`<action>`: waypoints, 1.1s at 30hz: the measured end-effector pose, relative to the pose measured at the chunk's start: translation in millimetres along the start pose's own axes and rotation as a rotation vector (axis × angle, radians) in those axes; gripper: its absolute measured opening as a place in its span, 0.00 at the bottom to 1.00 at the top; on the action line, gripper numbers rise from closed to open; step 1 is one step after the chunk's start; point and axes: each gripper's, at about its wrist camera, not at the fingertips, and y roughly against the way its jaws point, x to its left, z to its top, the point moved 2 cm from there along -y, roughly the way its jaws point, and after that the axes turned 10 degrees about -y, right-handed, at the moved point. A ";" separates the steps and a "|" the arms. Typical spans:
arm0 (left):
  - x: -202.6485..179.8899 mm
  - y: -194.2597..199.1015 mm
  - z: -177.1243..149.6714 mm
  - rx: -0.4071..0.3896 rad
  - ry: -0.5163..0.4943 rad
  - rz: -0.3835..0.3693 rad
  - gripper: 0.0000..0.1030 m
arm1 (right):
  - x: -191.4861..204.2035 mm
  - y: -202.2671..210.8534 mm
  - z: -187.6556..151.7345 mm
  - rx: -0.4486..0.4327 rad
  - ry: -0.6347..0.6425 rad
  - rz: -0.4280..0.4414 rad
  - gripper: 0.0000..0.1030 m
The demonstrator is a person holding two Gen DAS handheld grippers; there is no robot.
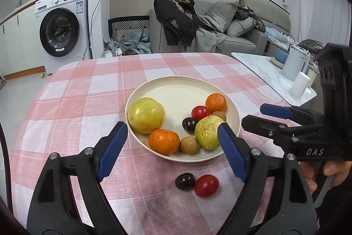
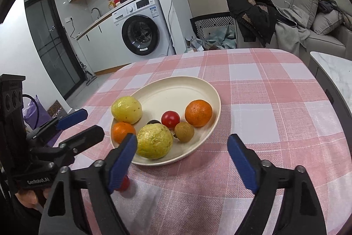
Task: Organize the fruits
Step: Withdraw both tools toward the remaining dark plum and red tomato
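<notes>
Fruit heaped on a cream plate (image 1: 233,111) on the pink checked table (image 1: 72,102), straight ahead of both grippers. Left gripper (image 1: 173,138): jaws spread wide, nothing pinched, blue pads (image 1: 110,153) clear of every fruit; near rim of the plate lying between the fingertips, with an orange (image 1: 164,141) and a small brown longan (image 1: 188,145) just beyond the gap, a yellow-green guava (image 1: 207,132) partly behind the right-hand pad, a larger yellow guava (image 1: 146,115) ahead of the left-hand pad. Farther in on the plate: a dark cherry (image 1: 189,124), a red cherry tomato (image 1: 199,112), a second orange (image 1: 216,102), a second longan (image 1: 220,115) half hidden behind the guava. Off the plate, lower between the same jaws and resting on the cloth: another dark cherry (image 1: 185,181) touching or just beside another red tomato (image 1: 206,185). Right gripper (image 2: 183,144): likewise wide apart, gripping nothing; left-hand pad (image 2: 121,164) just in front of the near guava (image 2: 154,140), contact not clear from this angle; right-hand pad over bare cloth, well apart from the plate. Seen from the left wrist, right gripper (image 1: 253,115) just beside the plate's right edge, a hand (image 1: 330,171) on its handle. In the background, a washing machine (image 1: 60,25) and a sofa (image 1: 237,36) draped with clothes.
</notes>
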 end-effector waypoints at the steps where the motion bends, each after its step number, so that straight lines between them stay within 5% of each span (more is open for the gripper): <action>1: 0.9 3.1 -1.6 -0.001 -0.001 0.007 0.83 | 0.2 0.1 -0.4 0.000 0.003 -0.001 0.91; 5: 1.2 16.5 -11.1 -0.006 -0.018 0.069 0.99 | 1.3 0.2 -7.0 0.010 0.009 0.000 0.99; 25: 13.5 38.9 -47.9 0.017 -0.023 0.101 0.99 | 35.4 -16.2 -43.1 0.149 0.189 -0.015 1.00; 33: 19.0 39.9 -54.4 0.023 -0.005 0.101 0.99 | 56.9 -19.5 -58.2 0.214 0.250 0.045 1.00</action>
